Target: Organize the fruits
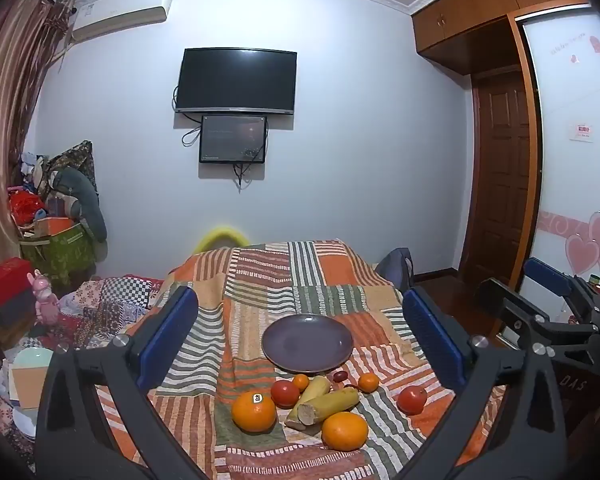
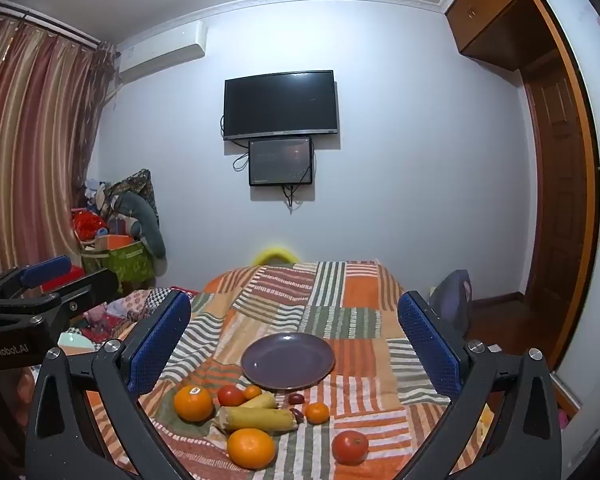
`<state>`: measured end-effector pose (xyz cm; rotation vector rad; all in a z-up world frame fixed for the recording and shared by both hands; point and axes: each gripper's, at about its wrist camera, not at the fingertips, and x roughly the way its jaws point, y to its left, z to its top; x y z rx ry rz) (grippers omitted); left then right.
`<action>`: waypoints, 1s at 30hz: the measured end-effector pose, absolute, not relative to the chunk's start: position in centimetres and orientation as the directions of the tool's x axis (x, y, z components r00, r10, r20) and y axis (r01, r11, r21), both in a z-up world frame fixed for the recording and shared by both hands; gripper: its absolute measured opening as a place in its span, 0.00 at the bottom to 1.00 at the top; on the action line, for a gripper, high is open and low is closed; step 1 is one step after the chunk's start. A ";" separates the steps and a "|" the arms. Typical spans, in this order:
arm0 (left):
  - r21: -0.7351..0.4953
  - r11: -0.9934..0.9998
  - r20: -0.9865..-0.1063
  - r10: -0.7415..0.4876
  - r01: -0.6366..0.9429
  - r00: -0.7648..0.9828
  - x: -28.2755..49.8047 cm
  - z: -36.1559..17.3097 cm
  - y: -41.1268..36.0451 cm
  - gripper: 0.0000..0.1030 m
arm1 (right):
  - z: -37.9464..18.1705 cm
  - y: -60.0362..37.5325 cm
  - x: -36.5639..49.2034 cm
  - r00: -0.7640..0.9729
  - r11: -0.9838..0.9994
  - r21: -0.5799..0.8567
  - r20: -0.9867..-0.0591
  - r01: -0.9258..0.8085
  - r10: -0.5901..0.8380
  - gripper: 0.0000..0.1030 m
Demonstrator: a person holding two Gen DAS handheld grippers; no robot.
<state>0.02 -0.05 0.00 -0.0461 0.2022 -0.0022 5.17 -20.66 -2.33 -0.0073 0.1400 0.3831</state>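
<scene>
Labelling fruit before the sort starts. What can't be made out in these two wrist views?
- Small dark red fruits by the plate: too small to identify or count, both views.
- Sticker on the large orange: print too small to read.
- Yellow pieces: one partly covers the other; kind unclear.
- Table under the patchwork cloth: fully covered.
- Lower wall screen: content blurred.
</scene>
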 end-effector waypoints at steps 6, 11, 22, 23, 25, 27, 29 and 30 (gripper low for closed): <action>-0.039 0.999 -0.197 -0.004 -0.004 0.980 -0.3 0.1 -0.3 1.00 | -2.3 -20.6 5.2 0.918 0.928 0.024 -0.137 -0.373 0.373 1.00; -0.041 0.999 -0.205 0.005 -0.013 0.979 0.0 -0.3 0.0 1.00 | -2.3 -20.7 5.2 0.917 0.927 0.024 -0.138 -0.374 0.374 1.00; -0.049 0.999 -0.211 0.009 -0.019 0.977 0.2 -0.6 0.3 1.00 | -2.6 -20.4 5.1 0.916 0.926 0.025 -0.138 -0.377 0.377 1.00; -0.048 0.999 -0.212 0.008 -0.019 0.977 0.2 -0.6 0.3 1.00 | -2.4 -20.4 5.1 0.916 0.926 0.025 -0.139 -0.377 0.377 1.00; -0.047 0.999 -0.213 0.009 -0.020 0.977 0.4 -0.6 0.2 1.00 | -2.4 -20.4 5.1 0.916 0.926 0.025 -0.139 -0.378 0.377 1.00; -0.046 0.999 -0.212 0.011 -0.021 0.977 0.3 -0.6 0.2 1.00 | -2.4 -20.4 5.1 0.915 0.925 0.025 -0.139 -0.378 0.378 1.00; -0.046 0.999 -0.212 0.011 -0.021 0.977 0.4 -0.6 0.1 1.00 | -2.4 -20.4 5.0 0.916 0.925 0.024 -0.138 -0.378 0.378 1.00; -0.046 0.999 -0.213 0.010 -0.021 0.977 0.4 -0.6 0.1 1.00 | -2.4 -20.4 5.0 0.915 0.925 0.024 -0.136 -0.379 0.379 1.00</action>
